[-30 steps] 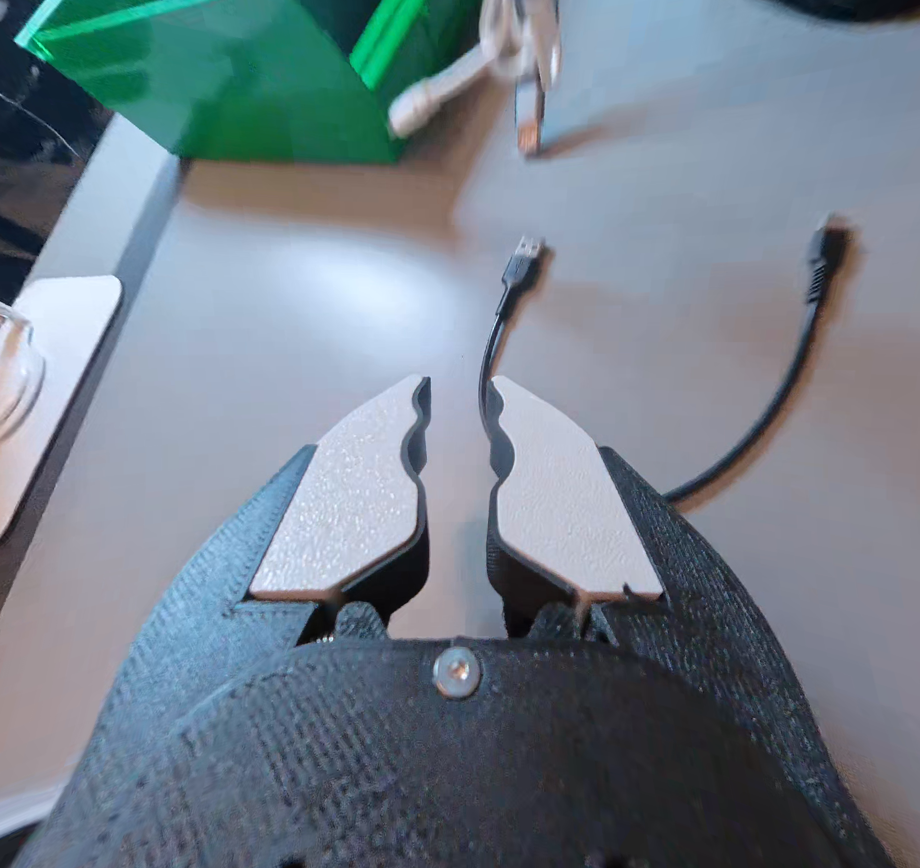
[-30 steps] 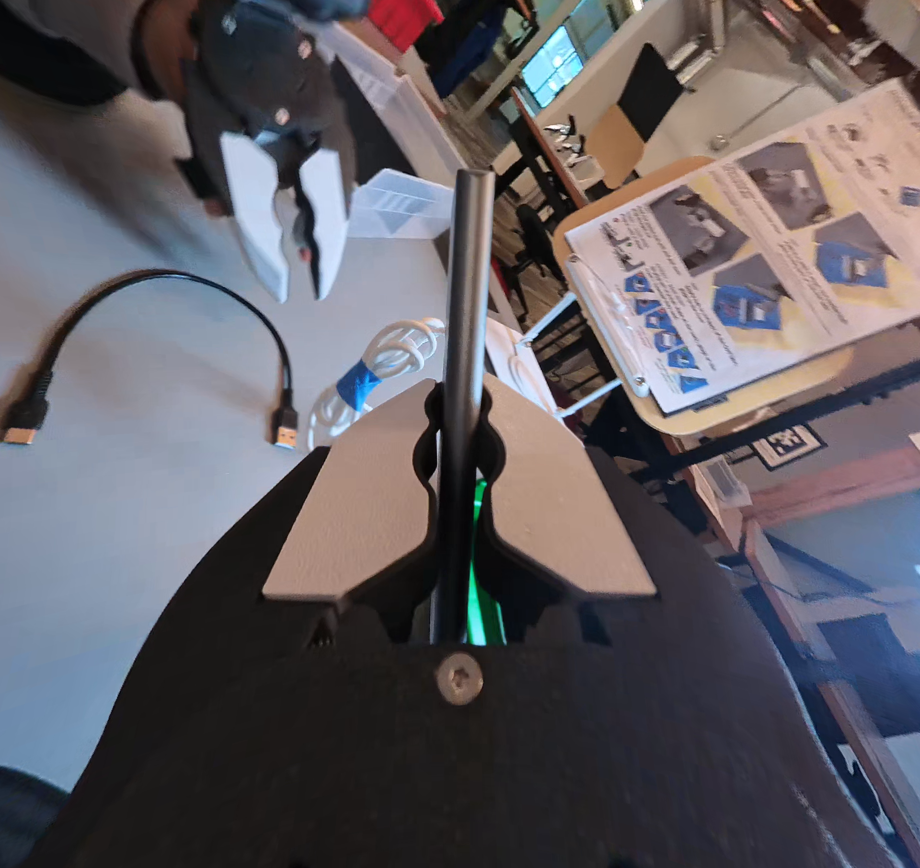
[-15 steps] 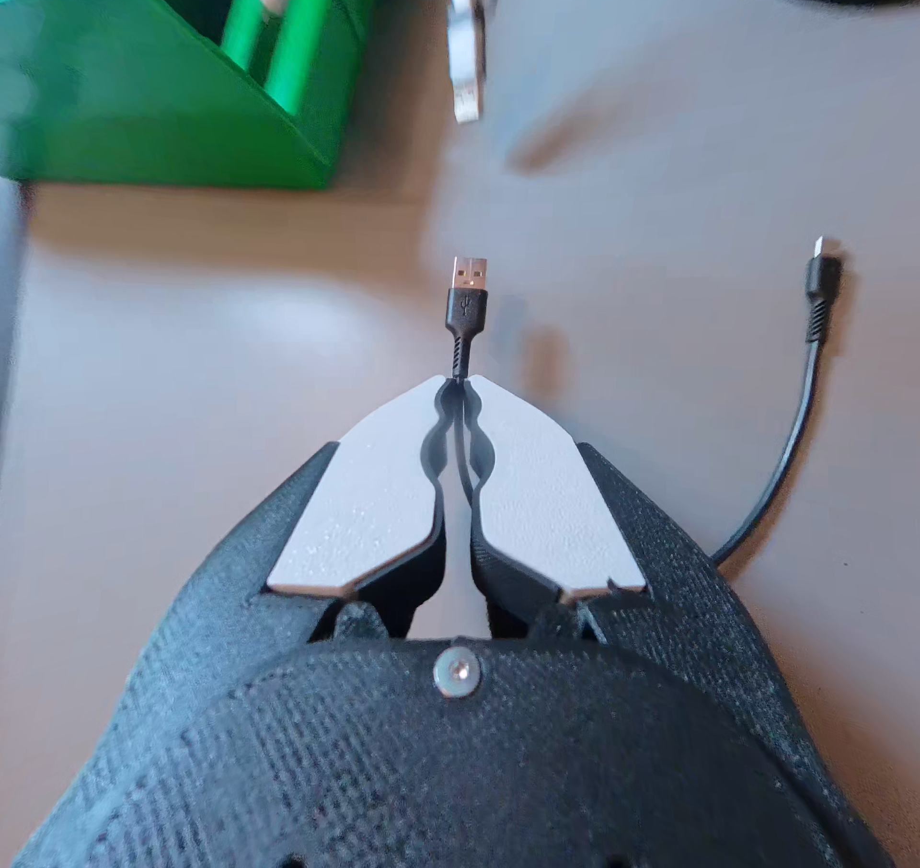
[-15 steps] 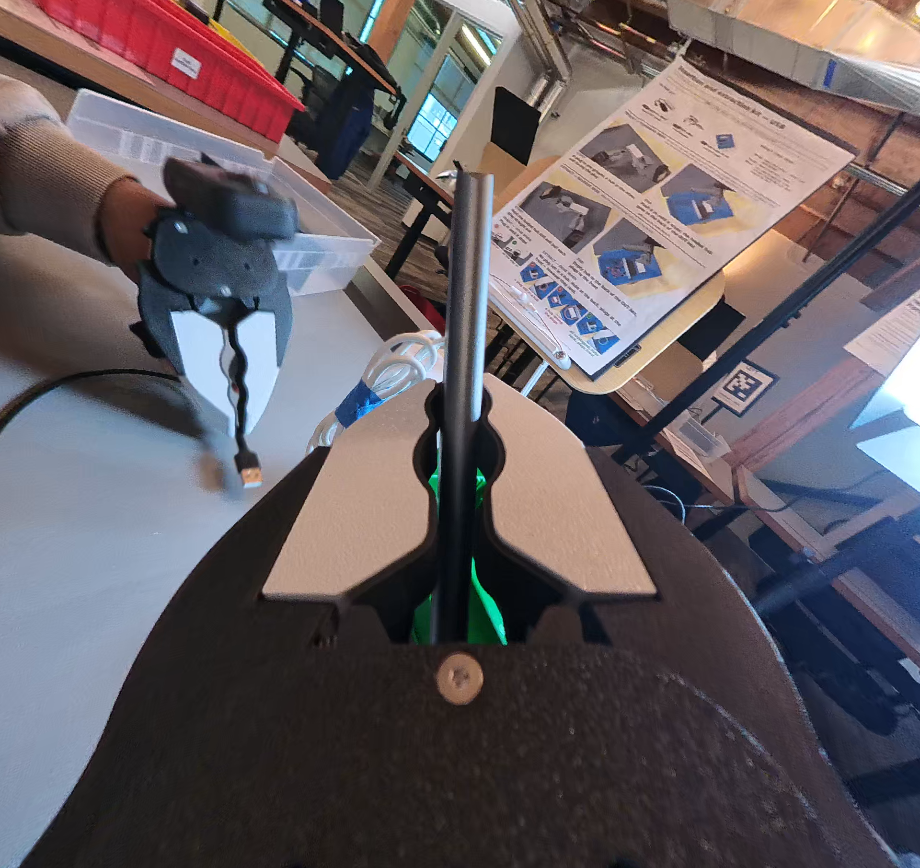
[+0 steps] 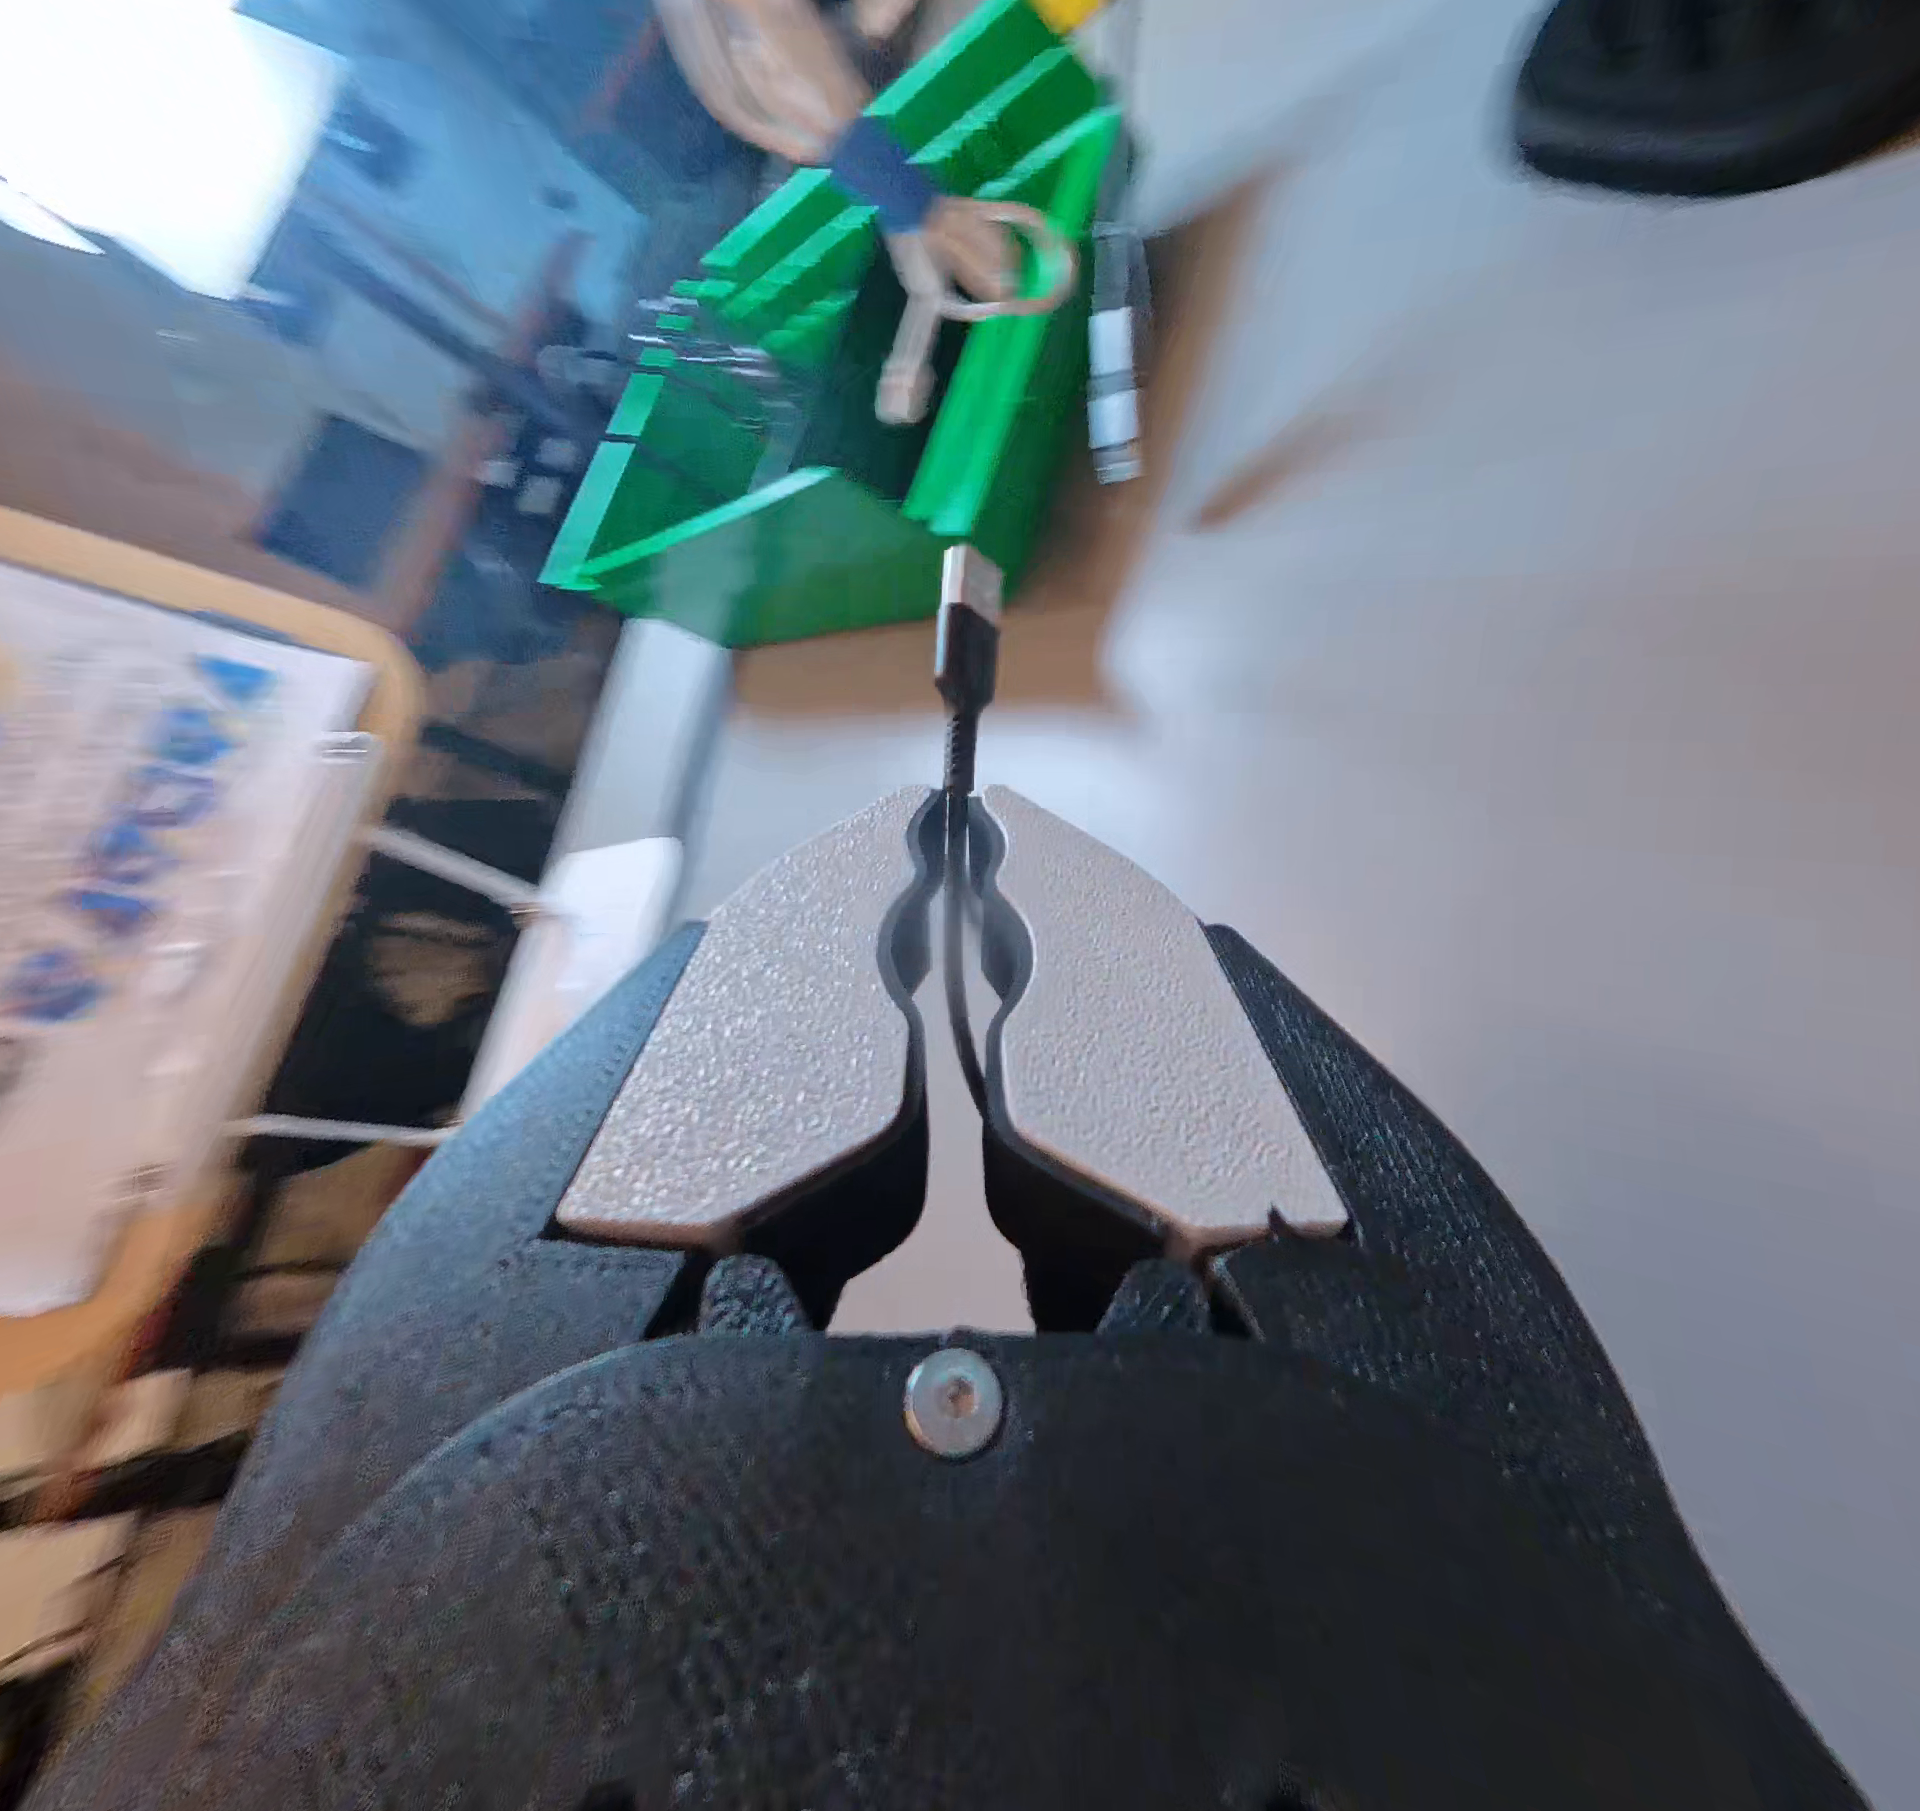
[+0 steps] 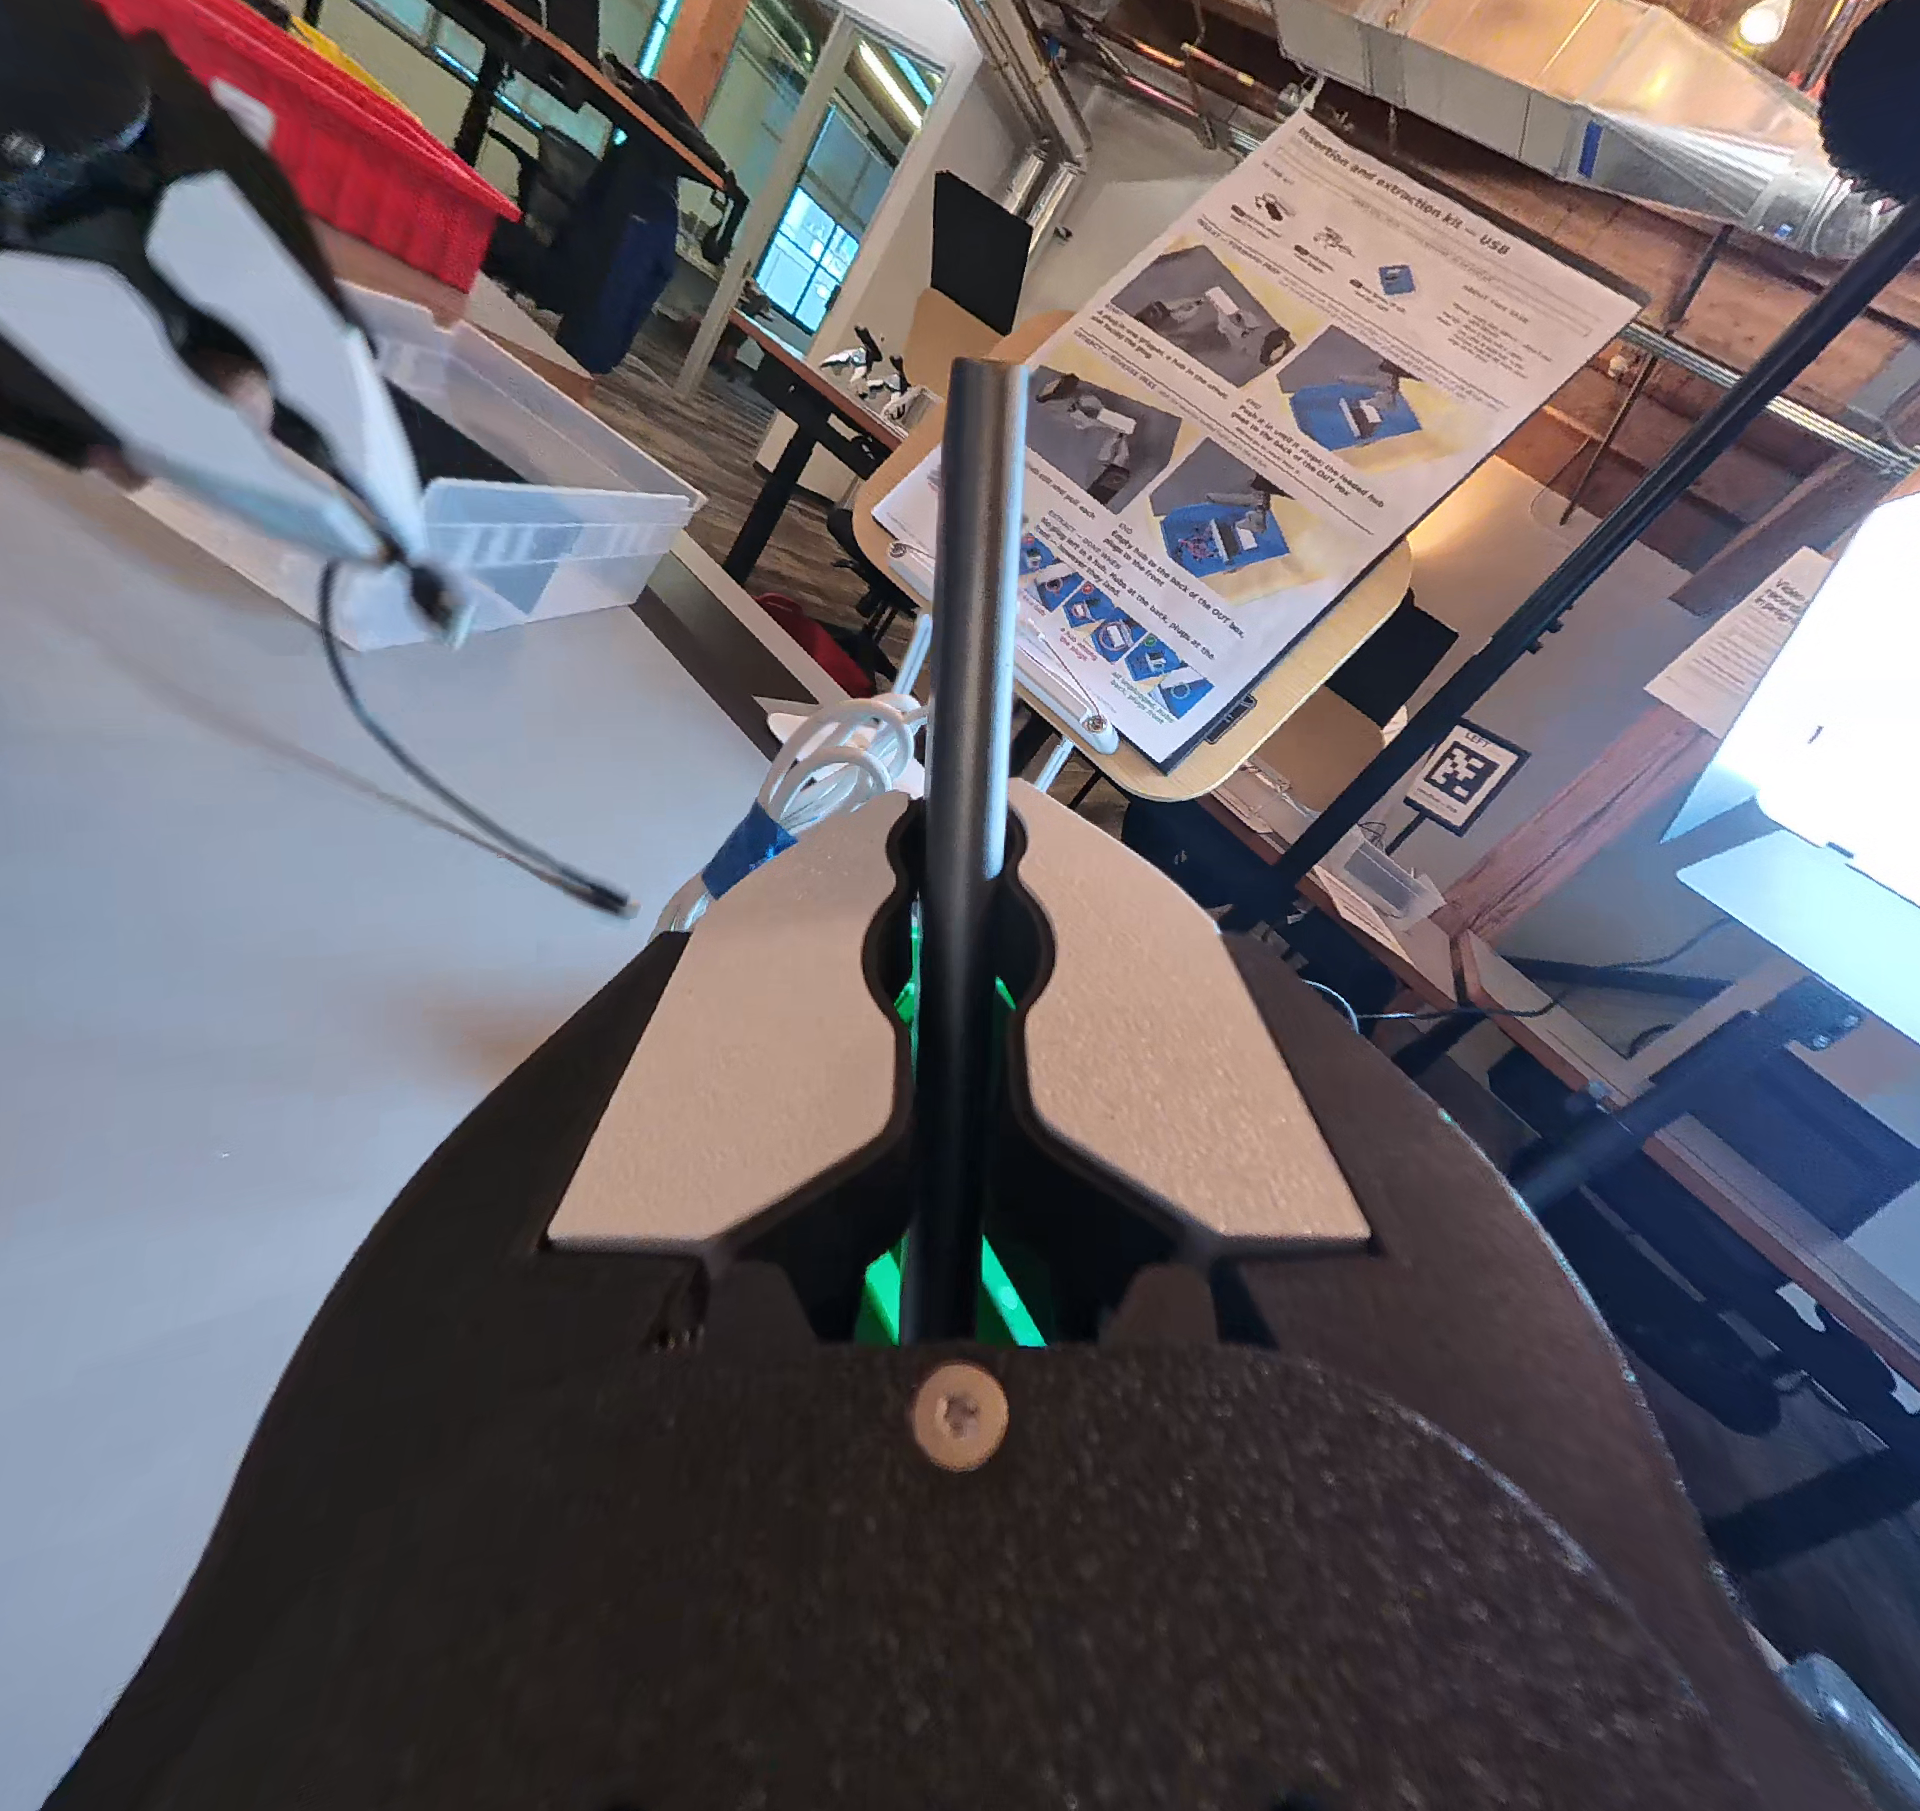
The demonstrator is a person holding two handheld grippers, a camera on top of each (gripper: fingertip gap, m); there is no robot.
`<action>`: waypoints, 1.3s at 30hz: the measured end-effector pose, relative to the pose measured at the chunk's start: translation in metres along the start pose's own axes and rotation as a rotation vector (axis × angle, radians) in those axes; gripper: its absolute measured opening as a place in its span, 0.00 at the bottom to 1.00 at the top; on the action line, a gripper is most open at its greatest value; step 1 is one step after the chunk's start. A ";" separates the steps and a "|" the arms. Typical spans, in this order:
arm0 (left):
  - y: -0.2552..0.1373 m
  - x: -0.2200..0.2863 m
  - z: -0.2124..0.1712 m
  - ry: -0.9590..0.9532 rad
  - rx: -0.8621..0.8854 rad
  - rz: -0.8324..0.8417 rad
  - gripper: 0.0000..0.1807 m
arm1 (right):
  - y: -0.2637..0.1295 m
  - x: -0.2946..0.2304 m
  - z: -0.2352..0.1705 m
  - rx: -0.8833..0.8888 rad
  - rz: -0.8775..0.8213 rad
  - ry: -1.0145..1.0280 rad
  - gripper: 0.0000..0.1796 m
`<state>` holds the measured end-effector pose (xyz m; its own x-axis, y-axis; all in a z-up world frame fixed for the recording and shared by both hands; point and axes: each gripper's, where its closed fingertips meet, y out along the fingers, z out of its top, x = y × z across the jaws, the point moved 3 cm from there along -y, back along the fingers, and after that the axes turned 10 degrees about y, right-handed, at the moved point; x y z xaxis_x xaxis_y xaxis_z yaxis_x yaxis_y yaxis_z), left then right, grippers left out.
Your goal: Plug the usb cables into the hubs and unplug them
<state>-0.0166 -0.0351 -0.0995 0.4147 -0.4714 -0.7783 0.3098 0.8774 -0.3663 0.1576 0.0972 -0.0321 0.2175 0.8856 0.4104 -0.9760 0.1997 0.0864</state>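
Observation:
My left gripper [image 5: 956, 805] is shut on a thin black USB cable [image 5: 961, 951]. Its plug [image 5: 971, 608] sticks out ahead of the fingertips, in the air over the grey table [image 5: 1455, 826]. My right gripper [image 6: 961, 816] is shut on a slim dark hub [image 6: 971, 618] held upright. The hub's end [image 5: 1114, 379] shows blurred just beyond the plug and apart from it. The hub's coiled white cable with blue tape [image 6: 831, 774] hangs beside it. In the right wrist view the left gripper [image 6: 405, 556] is up at the left, with the black cable [image 6: 436, 785] dangling from it.
A green slotted holder [image 5: 810, 473] stands at the table's far edge, behind the plug and under my right gripper [image 6: 894, 1283]. A clear plastic bin [image 6: 540, 514] and a red bin [image 6: 343, 151] sit at the left. An instruction sheet [image 6: 1299, 473] leans beyond the table edge. Some 20 cm of space lies between my two pairs of fingers.
My left gripper has shut on the black cable behind its plug, lifted it off the table and swung it towards the hub and green holder. My right gripper has kept its grip on the hub.

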 end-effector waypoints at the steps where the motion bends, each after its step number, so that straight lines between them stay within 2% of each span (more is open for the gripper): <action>1: 0.001 0.019 0.001 -0.054 0.026 -0.088 0.03 | 0.001 -0.002 0.000 0.004 0.008 0.002 0.06; 4: 0.001 0.060 0.004 -0.202 0.070 -0.301 0.09 | 0.004 -0.008 0.001 0.008 0.036 0.007 0.06; 9: 0.006 0.080 0.008 -0.310 0.090 -0.479 0.11 | 0.009 -0.015 0.000 0.003 0.058 0.007 0.06; 16: 0.035 0.123 0.002 -0.396 -0.065 -0.715 0.14 | 0.011 -0.023 -0.004 -0.002 0.105 -0.002 0.06; 20: 0.042 0.122 0.005 -0.386 -0.090 -0.694 0.04 | 0.012 -0.035 -0.007 -0.014 0.168 -0.040 0.06; 25: 0.043 0.116 0.002 -0.304 -0.134 -0.623 0.04 | 0.014 -0.049 -0.010 -0.033 0.231 -0.083 0.06; 32: 0.003 0.020 0.025 -0.458 0.062 -0.411 0.03 | 0.011 -0.066 0.001 0.053 0.356 -0.036 0.06; 35: -0.017 -0.010 0.047 -0.430 0.088 -0.377 0.03 | 0.019 -0.069 -0.008 -0.020 0.306 -0.147 0.06; 39: -0.016 -0.018 0.058 -0.397 0.018 -0.451 0.03 | 0.034 -0.078 -0.026 -0.173 0.184 -0.481 0.06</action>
<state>0.0208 -0.0454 -0.0500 0.5255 -0.7973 -0.2968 0.5426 0.5828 -0.6049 0.1075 0.0460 -0.0848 -0.0231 0.6290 0.7771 -0.9737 0.1620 -0.1600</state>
